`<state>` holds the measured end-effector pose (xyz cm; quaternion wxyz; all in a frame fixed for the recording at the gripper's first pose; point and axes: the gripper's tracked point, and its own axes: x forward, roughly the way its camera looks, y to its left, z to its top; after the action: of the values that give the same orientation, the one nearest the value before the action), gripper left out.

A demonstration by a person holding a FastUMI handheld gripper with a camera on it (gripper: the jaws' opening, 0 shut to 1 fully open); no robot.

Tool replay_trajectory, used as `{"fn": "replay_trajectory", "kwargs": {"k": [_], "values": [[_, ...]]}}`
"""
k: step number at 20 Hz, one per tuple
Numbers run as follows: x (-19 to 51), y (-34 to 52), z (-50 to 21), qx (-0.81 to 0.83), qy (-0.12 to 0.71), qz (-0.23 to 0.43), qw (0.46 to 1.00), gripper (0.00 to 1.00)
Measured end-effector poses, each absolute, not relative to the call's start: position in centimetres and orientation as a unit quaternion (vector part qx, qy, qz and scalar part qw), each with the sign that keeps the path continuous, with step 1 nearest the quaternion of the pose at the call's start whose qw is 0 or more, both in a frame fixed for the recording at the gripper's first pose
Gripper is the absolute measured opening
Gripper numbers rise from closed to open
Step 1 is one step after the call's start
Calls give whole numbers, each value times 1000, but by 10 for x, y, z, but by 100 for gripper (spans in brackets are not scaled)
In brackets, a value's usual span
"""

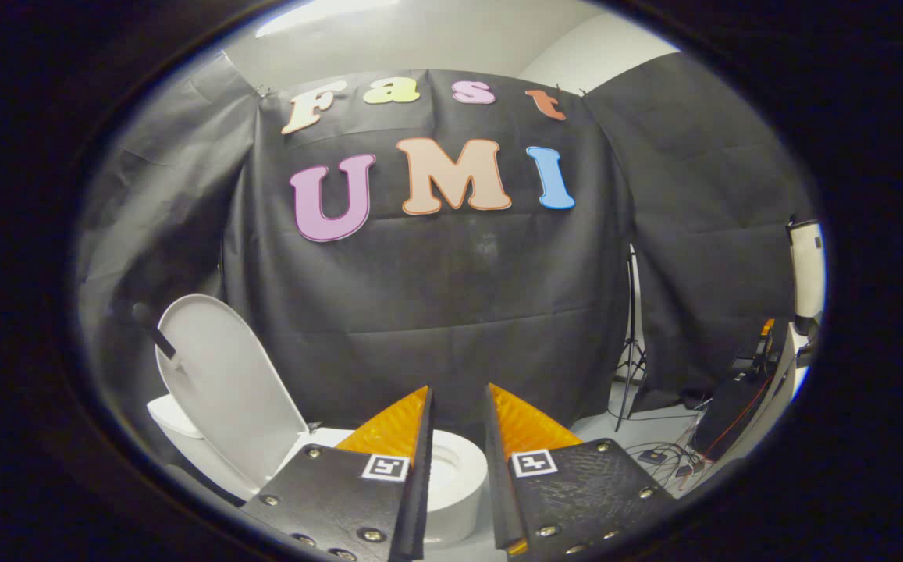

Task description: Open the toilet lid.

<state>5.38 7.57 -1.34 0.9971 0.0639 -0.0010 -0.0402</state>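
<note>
A white toilet (455, 476) stands low, just ahead of my fingers and partly hidden behind them. Its white lid (225, 382) is raised, leaning back to the left against the cistern (174, 417) and the black cloth wall. The seat ring and bowl opening show in the gap between the fingers. My gripper (459, 394) is above and in front of the bowl, to the right of the lid and apart from it. The fingers stand a little apart and hold nothing.
A black cloth wall (451, 312) closes the booth behind the toilet. To the right a light stand (632, 343) rests on the pale floor, with cables (666, 453) and equipment (748, 390) beyond it and a white device (806, 269) higher up.
</note>
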Motion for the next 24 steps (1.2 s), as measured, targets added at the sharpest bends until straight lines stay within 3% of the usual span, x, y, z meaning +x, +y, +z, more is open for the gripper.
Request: {"fn": "replay_trajectory", "kwargs": {"k": [16, 22, 24], "values": [[56, 70, -30, 74, 19, -43, 996, 33], [71, 54, -43, 67, 50, -20, 996, 34], [82, 40, -45, 65, 57, -1, 996, 38]]}}
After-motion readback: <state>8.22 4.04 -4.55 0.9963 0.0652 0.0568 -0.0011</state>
